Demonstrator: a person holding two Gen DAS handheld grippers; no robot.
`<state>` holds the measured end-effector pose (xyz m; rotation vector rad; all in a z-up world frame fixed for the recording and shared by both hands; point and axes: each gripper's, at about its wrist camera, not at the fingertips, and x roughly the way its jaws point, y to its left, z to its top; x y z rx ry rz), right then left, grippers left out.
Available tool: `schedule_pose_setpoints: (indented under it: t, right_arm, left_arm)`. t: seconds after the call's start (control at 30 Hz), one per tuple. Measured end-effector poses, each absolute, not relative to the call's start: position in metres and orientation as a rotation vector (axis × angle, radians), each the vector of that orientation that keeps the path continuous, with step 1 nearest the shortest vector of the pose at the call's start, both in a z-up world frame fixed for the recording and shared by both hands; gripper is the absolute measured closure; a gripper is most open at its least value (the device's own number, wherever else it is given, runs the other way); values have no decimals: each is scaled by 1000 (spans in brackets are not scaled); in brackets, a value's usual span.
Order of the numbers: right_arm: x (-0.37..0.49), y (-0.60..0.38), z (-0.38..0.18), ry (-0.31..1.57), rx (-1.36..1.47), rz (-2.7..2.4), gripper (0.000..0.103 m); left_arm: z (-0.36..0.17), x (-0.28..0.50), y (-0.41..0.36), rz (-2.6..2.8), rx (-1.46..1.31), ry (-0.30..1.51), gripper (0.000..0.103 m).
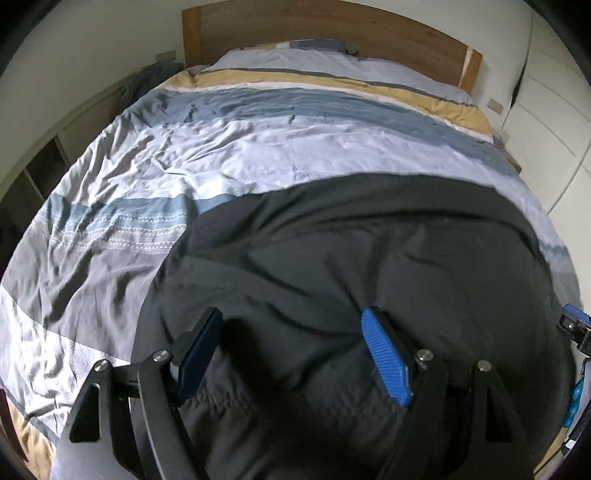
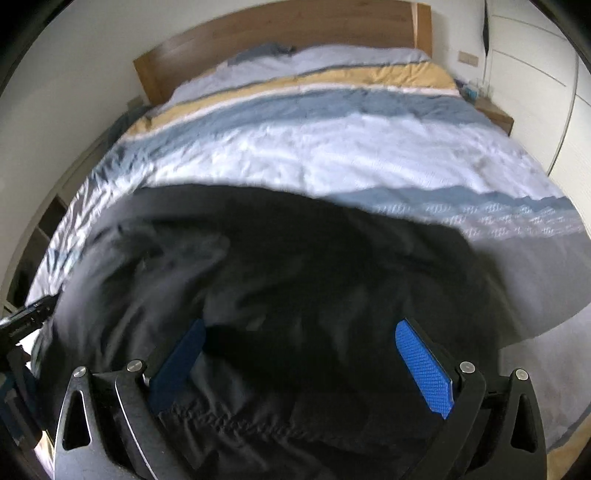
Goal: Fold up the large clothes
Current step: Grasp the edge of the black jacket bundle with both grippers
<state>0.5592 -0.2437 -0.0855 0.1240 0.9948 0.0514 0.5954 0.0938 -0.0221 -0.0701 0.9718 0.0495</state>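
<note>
A large dark grey garment (image 1: 369, 251) lies spread over the near part of the bed, and its gathered elastic edge (image 1: 221, 402) shows close to the camera. My left gripper (image 1: 291, 314) hovers over it, open, blue pads wide apart, nothing pinched. In the right wrist view the same garment (image 2: 295, 266) fills the lower half, blurred. My right gripper (image 2: 301, 325) is also open above it, with only flat cloth below the gap. Each gripper shows at the edge of the other's view: the right one (image 1: 576, 325) and the left one (image 2: 29, 317).
The bed carries a striped duvet (image 1: 221, 147) in white, blue, grey and yellow. A wooden headboard (image 1: 332, 29) stands at the far end. A low shelf (image 1: 44, 166) runs along the left wall; white wardrobe doors (image 1: 546, 110) and a nightstand (image 2: 495, 110) stand right.
</note>
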Motion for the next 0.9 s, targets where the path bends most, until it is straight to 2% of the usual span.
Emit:
schedule_pose_setpoints:
  t: [0.53, 0.9]
  right_arm:
    - [534, -296, -118, 1086, 138, -132, 1]
    - [516, -317, -122, 1106, 139, -186, 1]
  left_arm:
    - [-35, 576, 96, 47, -31, 985, 25]
    - [-36, 564, 99, 53, -14, 976, 25]
